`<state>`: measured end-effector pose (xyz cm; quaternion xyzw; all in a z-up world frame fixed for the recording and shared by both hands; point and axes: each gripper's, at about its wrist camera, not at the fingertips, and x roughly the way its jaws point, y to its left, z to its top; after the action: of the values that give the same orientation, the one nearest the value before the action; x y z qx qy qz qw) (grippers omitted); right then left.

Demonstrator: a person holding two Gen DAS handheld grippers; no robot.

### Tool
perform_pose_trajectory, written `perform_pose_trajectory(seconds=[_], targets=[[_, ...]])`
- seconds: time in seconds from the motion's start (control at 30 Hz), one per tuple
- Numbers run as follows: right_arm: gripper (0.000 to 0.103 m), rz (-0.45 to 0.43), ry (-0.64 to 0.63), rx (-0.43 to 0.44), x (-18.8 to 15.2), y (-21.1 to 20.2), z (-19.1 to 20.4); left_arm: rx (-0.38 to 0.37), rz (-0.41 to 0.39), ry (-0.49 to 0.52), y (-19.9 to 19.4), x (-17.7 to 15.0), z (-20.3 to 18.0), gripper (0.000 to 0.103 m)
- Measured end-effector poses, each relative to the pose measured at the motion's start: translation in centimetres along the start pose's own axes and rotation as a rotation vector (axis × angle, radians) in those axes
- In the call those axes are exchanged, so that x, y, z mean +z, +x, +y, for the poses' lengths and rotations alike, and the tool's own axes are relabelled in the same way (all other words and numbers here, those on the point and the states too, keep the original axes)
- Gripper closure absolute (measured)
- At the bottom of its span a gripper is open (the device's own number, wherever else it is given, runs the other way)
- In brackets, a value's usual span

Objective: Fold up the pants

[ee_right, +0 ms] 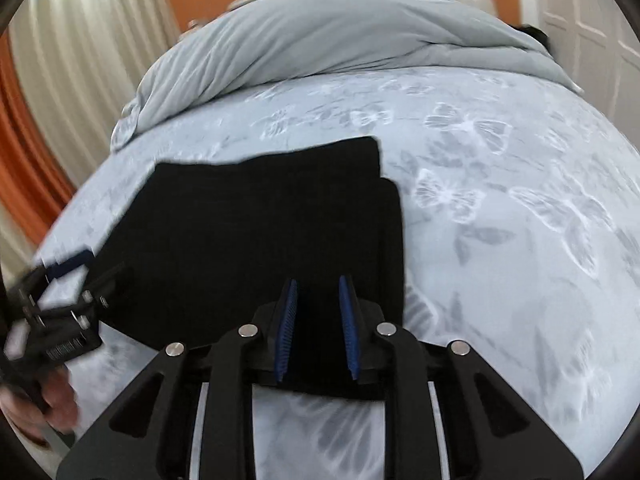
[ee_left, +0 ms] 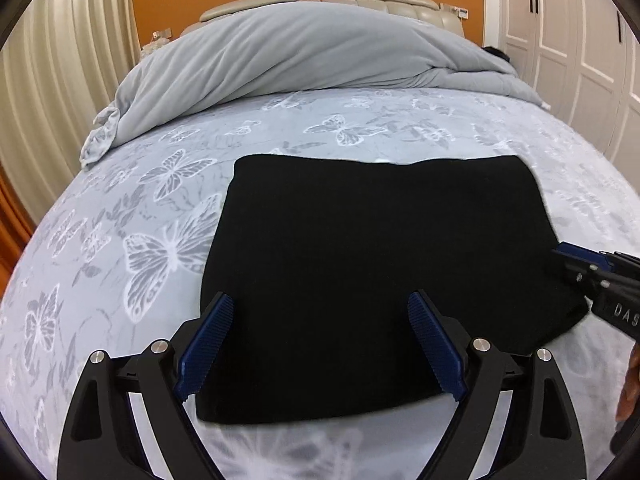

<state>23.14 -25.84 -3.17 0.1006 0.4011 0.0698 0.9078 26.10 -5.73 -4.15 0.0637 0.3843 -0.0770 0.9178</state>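
Note:
Black pants (ee_left: pixel 372 264) lie folded into a flat rectangle on the butterfly-print bed sheet (ee_left: pixel 132 216). My left gripper (ee_left: pixel 320 306) is wide open, its blue pads either side of the near edge of the fold, holding nothing. My right gripper (ee_right: pixel 318 292) hovers over the near right corner of the pants (ee_right: pixel 256 240), its blue pads a narrow gap apart with nothing pinched between them. The right gripper also shows at the right edge of the left wrist view (ee_left: pixel 600 280); the left gripper shows blurred at the left of the right wrist view (ee_right: pixel 60 300).
A rumpled grey duvet (ee_left: pixel 280 60) is heaped at the head of the bed before a padded headboard (ee_left: pixel 384 2). Pale curtains (ee_left: pixel 44 92) hang at the left, white wardrobe doors (ee_left: pixel 576 40) stand at the right. The patterned sheet (ee_right: pixel 500 220) spreads right of the pants.

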Motion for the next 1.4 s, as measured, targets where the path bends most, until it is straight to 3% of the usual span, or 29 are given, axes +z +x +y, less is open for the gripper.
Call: perform_pose_trajectory(seconds=[0.07,0.2,0.27,0.4,0.5,0.63,0.67,0.73,0.77,0.8,0.87,1.0,1.13,1.23,1.4], targets=[[0.079,-0.036,0.008,0.050,-0.1,-2.0,0.6,-0.012,-0.007,-0.003,-1.0,-0.2,0.0,0.016],[0.081,0.043,-0.006,-0.024,-1.8,0.0,0.2,-0.002,-0.015,0.007,-2.5,-0.8,-0.3,0.016],[0.081,0.012,0.016,-0.006,-2.2,-0.4,-0.2,-0.001,-0.010,-0.002,-2.7,-1.1,-0.2,0.016],[0.081,-0.025,0.013,0.010,-1.3,-1.6,0.4,0.004,0.000,-0.003,-2.3,-1.6,0.0,0.016],[0.081,0.025,0.005,-0.005,-2.2,0.5,-0.5,0.019,0.027,-0.003,-1.0,-2.1,0.1,0.016],[0.081,0.021,0.015,-0.014,-1.9,-1.0,0.0,0.049,0.037,0.016,-0.5,-2.6,-0.1,0.016],[0.078,0.017,0.032,-0.011,-1.7,-1.8,0.3,0.056,0.037,0.017,-0.9,-2.7,-0.1,0.016],[0.045,0.008,0.064,-0.004,-1.5,-3.9,1.0,0.041,0.035,-0.008,-2.1,-2.8,0.2,0.016],[0.013,-0.017,0.074,-0.017,-1.6,-5.6,1.5,0.027,0.033,-0.027,-3.2,-2.9,0.5,0.016],[0.005,-0.051,0.073,-0.026,-1.9,-6.8,2.0,0.018,0.028,-0.042,-4.4,-2.9,0.7,0.016],[0.005,-0.112,0.040,-0.034,-3.3,-9.8,3.1,0.000,-0.001,-0.070,-7.2,-3.2,1.3,0.016],[0.005,-0.149,0.053,-0.035,-7.4,-13.0,3.7,-0.015,-0.022,-0.141,-12.6,-5.6,2.6,0.016],[0.005,-0.085,0.156,0.009,-10.3,-13.7,3.1,-0.031,-0.016,-0.184,-16.2,-9.6,3.2,0.016],[0.005,-0.044,0.210,-0.005,-11.7,-14.2,3.2,-0.036,0.002,-0.198,-17.5,-11.7,3.4,0.016],[0.005,-0.104,0.174,-0.063,-13.7,-15.1,4.5,-0.038,-0.021,-0.217,-18.4,-13.3,3.6,0.016]])
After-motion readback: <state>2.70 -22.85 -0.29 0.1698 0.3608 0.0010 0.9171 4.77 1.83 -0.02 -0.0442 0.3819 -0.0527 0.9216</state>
